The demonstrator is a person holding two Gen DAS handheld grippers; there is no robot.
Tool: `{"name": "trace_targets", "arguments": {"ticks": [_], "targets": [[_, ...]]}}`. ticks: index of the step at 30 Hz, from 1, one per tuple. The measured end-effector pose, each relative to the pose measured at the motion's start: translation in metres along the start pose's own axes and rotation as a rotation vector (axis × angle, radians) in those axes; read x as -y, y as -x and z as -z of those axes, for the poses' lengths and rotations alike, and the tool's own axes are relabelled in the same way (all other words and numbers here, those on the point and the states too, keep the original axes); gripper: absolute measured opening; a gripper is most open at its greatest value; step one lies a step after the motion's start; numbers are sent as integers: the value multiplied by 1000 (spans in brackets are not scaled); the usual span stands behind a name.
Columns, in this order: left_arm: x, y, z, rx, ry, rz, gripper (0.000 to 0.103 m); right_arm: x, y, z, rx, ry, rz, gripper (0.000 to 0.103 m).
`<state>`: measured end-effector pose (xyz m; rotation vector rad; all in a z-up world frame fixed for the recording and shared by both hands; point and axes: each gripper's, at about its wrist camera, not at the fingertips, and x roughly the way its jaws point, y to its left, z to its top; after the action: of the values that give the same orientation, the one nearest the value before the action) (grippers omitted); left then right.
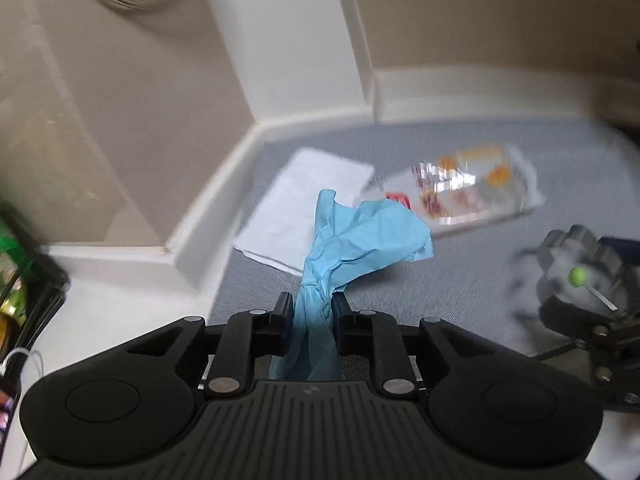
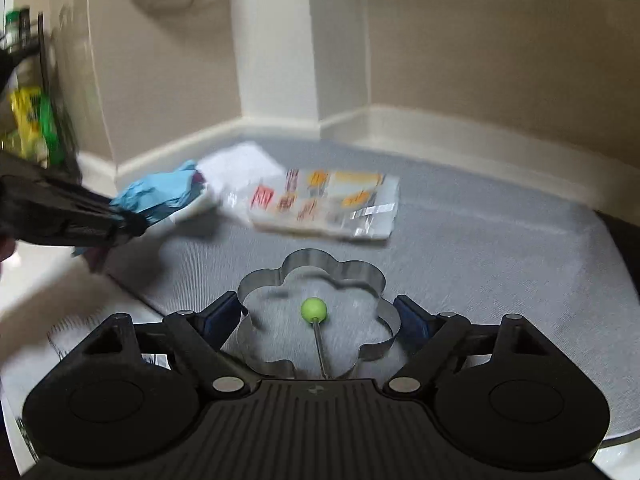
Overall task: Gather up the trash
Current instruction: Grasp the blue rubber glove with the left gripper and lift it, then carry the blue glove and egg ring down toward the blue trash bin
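Trash here means a crumpled blue nitrile glove [image 1: 340, 248], now pinched between the left tongs [image 1: 312, 312] and lifted just off the grey mat [image 1: 460, 280], with a white napkin [image 1: 296, 204] and a clear printed food wrapper [image 1: 472, 188] lying beyond it near the skirting. The right tongs [image 2: 320, 320] straddle a flower-shaped metal egg ring [image 2: 316, 312] with a green-knobbed handle; whether their pads press it I cannot tell. Pickup looks done, so the next move probably calls for carrying the glove to a bin, none being visible.
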<state>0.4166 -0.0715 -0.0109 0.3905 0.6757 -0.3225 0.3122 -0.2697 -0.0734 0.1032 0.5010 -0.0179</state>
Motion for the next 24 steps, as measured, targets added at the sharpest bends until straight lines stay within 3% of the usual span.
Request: {"name": "trace_targets", "arguments": {"ticks": [5,9,12,19,24], "targets": [[-10,51,1,36,105,-23,22,10,6,-5,47,-62,-16,85],[-3,95,2,-16,160,-77,22,13,8,-6,70,-75,-27,85],[7,135,10,-17,189,-49,22,12,9,-6,83,-71,-27,85],[49,238,57,8,219,62,22,7,15,-2,119,-38,-72,85],[55,293,104,2,228,8,22,4,36,-1,113,-58,-49,85]]}}
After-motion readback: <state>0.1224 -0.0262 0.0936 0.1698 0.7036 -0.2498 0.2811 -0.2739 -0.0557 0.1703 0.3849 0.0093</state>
